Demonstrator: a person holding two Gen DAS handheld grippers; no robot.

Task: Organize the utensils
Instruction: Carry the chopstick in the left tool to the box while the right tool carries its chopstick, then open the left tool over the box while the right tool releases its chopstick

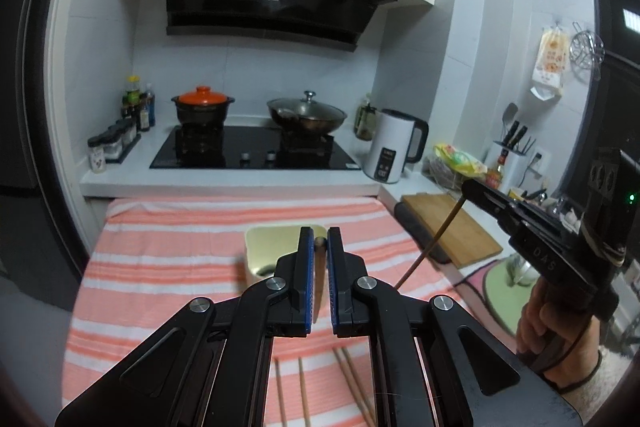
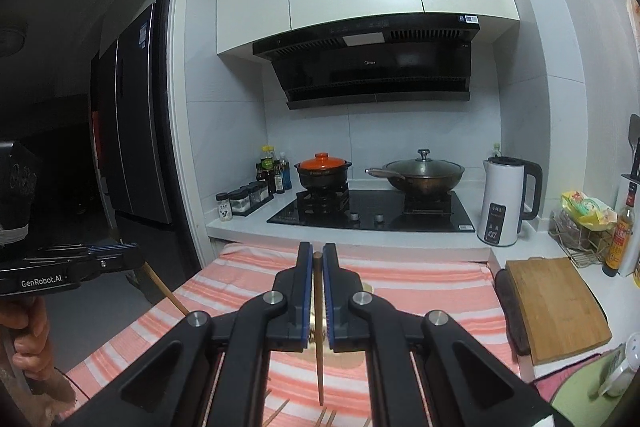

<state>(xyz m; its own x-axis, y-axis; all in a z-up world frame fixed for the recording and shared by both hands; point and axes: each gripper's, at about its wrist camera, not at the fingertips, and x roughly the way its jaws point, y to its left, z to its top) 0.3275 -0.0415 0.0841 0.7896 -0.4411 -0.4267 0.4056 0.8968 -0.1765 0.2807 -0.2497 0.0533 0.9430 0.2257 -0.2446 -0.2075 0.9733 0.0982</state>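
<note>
While each gripper is clamped on one chopstick, the left gripper [image 1: 319, 241] hangs nearer the cream holder [image 1: 262, 247] just ahead and below; its chopstick [image 1: 320, 275] points steeply down, as does the right gripper's [image 2: 318, 253] chopstick [image 2: 318, 327].

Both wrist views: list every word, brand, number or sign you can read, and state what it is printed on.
"GenRobot.AI": on the side of the left hand-held gripper, seen in the right wrist view.
"DAS": on the body of the right hand-held gripper, seen in the left wrist view.
Range hood: brand mark and corner sticker too small to read.
Kettle: panel label and digits blurred.
Sauce bottle, spice jars, wall packet: print unreadable.
</note>
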